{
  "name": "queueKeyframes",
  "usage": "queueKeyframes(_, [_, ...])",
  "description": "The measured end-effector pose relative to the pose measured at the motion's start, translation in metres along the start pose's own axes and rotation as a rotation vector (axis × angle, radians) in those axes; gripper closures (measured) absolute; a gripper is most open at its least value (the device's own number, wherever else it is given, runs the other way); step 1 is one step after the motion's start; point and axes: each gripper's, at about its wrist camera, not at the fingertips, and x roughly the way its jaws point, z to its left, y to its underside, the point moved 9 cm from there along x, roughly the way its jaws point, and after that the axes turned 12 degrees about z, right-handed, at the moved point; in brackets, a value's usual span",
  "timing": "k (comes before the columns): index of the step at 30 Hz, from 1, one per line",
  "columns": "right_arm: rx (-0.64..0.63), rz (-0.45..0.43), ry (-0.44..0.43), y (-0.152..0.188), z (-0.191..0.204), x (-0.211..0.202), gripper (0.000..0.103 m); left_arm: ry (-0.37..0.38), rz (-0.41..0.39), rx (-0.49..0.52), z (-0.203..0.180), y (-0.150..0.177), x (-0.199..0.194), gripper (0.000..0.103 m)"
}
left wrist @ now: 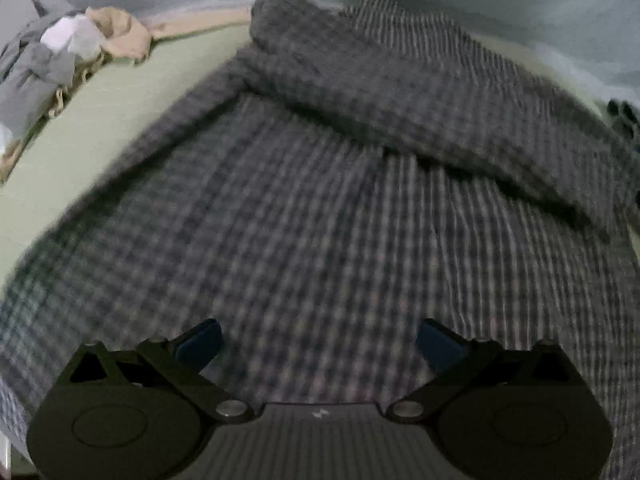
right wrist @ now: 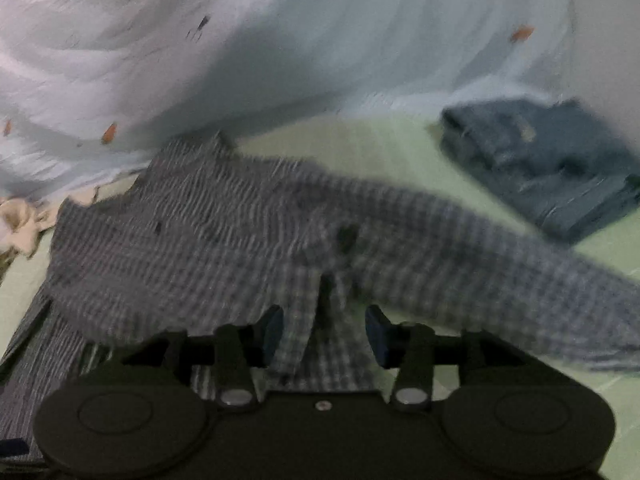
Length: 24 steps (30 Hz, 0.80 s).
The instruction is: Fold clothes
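Observation:
A grey-and-white checked shirt [left wrist: 320, 200] lies spread on a pale green bed sheet [left wrist: 100, 120]. One sleeve [left wrist: 400, 112] is folded diagonally across its body. My left gripper [left wrist: 320, 344] hovers over the shirt's lower part, open wide, with nothing between its blue pads. In the right wrist view the same shirt [right wrist: 200, 240] lies rumpled, and a sleeve [right wrist: 480, 264] stretches away to the right. My right gripper [right wrist: 325, 334] is open just above the shirt. A strip of the checked fabric lies in the gap, but the pads do not press on it. Both views are motion-blurred.
A folded pile of blue jeans [right wrist: 552, 168] sits on the sheet [right wrist: 380, 148] at the right. Loose beige, white and grey clothes [left wrist: 60, 52] are heaped at the far left. Pale blue bedding [right wrist: 280, 40] with small orange marks rises behind the shirt.

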Motion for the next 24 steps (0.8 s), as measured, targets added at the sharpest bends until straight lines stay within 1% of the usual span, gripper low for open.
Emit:
queueKeyframes(2, [-0.005,0.033,-0.026,0.004,0.003,0.013,0.057,-0.007,-0.025,-0.019,0.002,0.005,0.0,0.0])
queueKeyframes(6, [-0.021,0.052,-0.088,0.004,0.015,0.029,0.057,-0.008,-0.024,-0.021,0.003,0.006,-0.001,0.0])
queueKeyframes(9, [-0.01,0.086,-0.077,0.006,0.018,0.048,0.057,-0.01,-0.019,-0.026,0.003,0.007,-0.001,0.0])
queueKeyframes(10, [0.004,0.09,-0.075,0.005,0.018,0.053,0.054,-0.012,-0.013,-0.029,0.002,0.006,-0.001,0.0])
queueKeyframes(11, [0.001,0.072,-0.077,0.001,0.021,0.057,0.045,-0.013,-0.007,-0.032,0.002,0.005,0.0,0.0])
queueKeyframes(12, [-0.014,0.075,-0.081,0.0,0.024,0.06,0.042,-0.013,-0.001,-0.035,0.002,0.004,-0.001,0.0])
queueKeyframes(13, [-0.029,0.077,-0.093,-0.001,0.027,0.061,0.045,-0.014,0.004,-0.038,0.002,0.004,-0.001,0.0])
queueKeyframes(14, [-0.045,0.078,-0.105,-0.002,0.03,0.062,0.055,-0.015,0.006,-0.042,0.003,0.004,-0.001,0.0])
queueKeyframes(15, [-0.061,0.079,-0.117,-0.002,0.033,0.063,0.058,-0.016,0.008,-0.046,0.003,0.004,0.0,0.0])
queueKeyframes(16, [-0.072,0.079,-0.115,-0.004,0.035,0.062,0.068,-0.018,0.006,-0.052,0.003,0.004,0.0,0.0])
queueKeyframes(17, [-0.081,0.075,-0.126,-0.006,0.037,0.06,0.091,-0.02,0.003,-0.058,0.002,0.005,-0.001,0.0])
queueKeyframes(18, [-0.085,0.061,-0.145,-0.011,0.039,0.056,0.095,-0.022,0.001,-0.063,0.002,0.005,-0.001,0.0])
queueKeyframes(20, [-0.093,-0.018,-0.147,-0.022,0.039,0.037,0.099,-0.026,-0.001,-0.073,0.002,0.007,-0.002,0.0])
queueKeyframes(23, [-0.122,-0.168,-0.115,-0.045,0.035,-0.005,0.099,-0.026,-0.001,-0.075,0.002,0.007,-0.002,0.0])
queueKeyframes(24, [-0.118,-0.207,-0.078,-0.053,0.028,-0.014,0.099,-0.026,0.0,-0.075,0.003,0.007,-0.002,0.0])
